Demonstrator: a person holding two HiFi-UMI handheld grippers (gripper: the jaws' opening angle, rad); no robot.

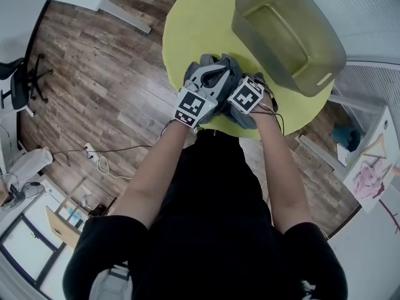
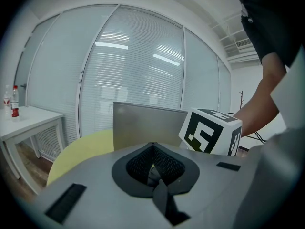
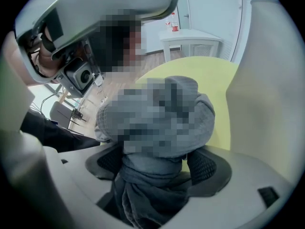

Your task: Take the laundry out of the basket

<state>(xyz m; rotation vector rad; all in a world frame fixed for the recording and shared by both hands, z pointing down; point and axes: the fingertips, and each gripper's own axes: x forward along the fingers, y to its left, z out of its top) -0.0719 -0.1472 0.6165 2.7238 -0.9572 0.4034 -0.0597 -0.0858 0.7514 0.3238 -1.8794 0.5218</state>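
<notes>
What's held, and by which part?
Grey garment: a bunched fold lies between wide jaws of the right gripper, apparently loose. Left gripper shut; hold unclear.

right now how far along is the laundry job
Done: the basket looks empty, and a grey garment lies on the yellow table. In hand: the right tongs stand wide with that garment loose between them; the left tongs are shut. Left: pull both clear; nothing else seems to remain.

Yellow-green table [image 1: 194,24], translucent olive-grey basket [image 1: 312,64], dark grey laundry [image 1: 232,64], black-and-white square-patterned marker cubes [image 1: 192,108], brown wood-plank floor [image 1: 106,74], black shirt [image 1: 219,217], white slatted blinds [image 2: 133,66], white side table [image 2: 28,120], black office chair [image 1: 19,83]
</notes>
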